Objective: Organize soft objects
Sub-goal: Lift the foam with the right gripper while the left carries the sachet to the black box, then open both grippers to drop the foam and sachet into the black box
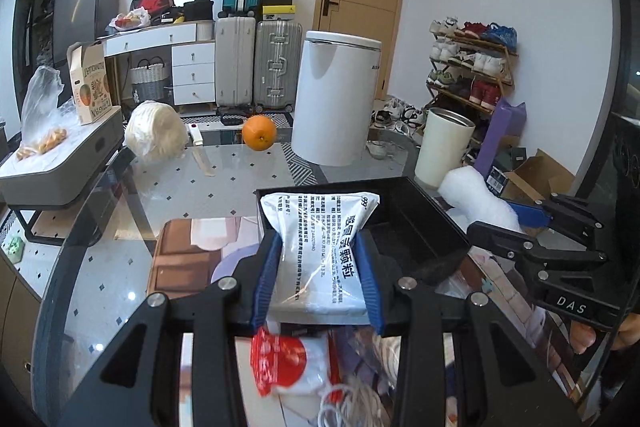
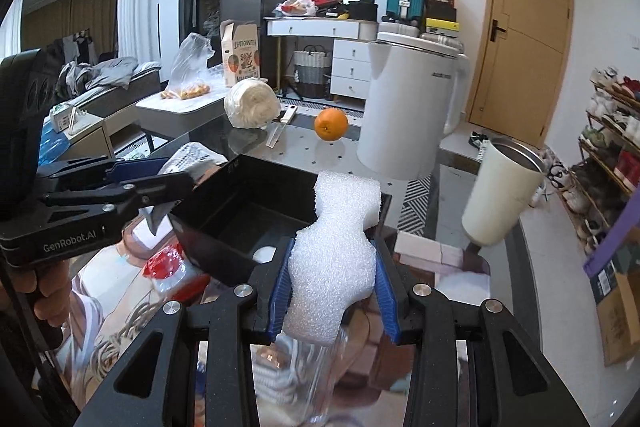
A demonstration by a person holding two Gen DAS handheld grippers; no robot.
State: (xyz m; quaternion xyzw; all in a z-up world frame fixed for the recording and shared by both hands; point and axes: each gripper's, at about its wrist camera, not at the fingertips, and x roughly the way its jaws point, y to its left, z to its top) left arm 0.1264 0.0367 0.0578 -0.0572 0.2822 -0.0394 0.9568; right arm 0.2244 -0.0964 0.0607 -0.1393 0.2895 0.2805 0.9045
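Observation:
My left gripper (image 1: 318,269) is shut on a white printed medicine packet (image 1: 320,251), held above the near left rim of a black box (image 1: 416,223). My right gripper (image 2: 334,281) is shut on a white foam piece (image 2: 340,247), held at the near right edge of the same black box (image 2: 248,215). The right gripper and foam piece (image 1: 476,199) also show at the right in the left wrist view. The left gripper (image 2: 120,187) and its packet (image 2: 192,157) show at the left in the right wrist view. A red-and-white packet (image 1: 288,363) lies below the left gripper.
On the glass table stand a cream tumbler (image 1: 442,147), a white kettle (image 1: 336,99), an orange (image 1: 259,133) and a wrapped white cabbage (image 1: 156,133). White cord (image 1: 360,403) and a clear bottle (image 2: 320,379) lie near the front. A grey tray (image 1: 60,163) sits left.

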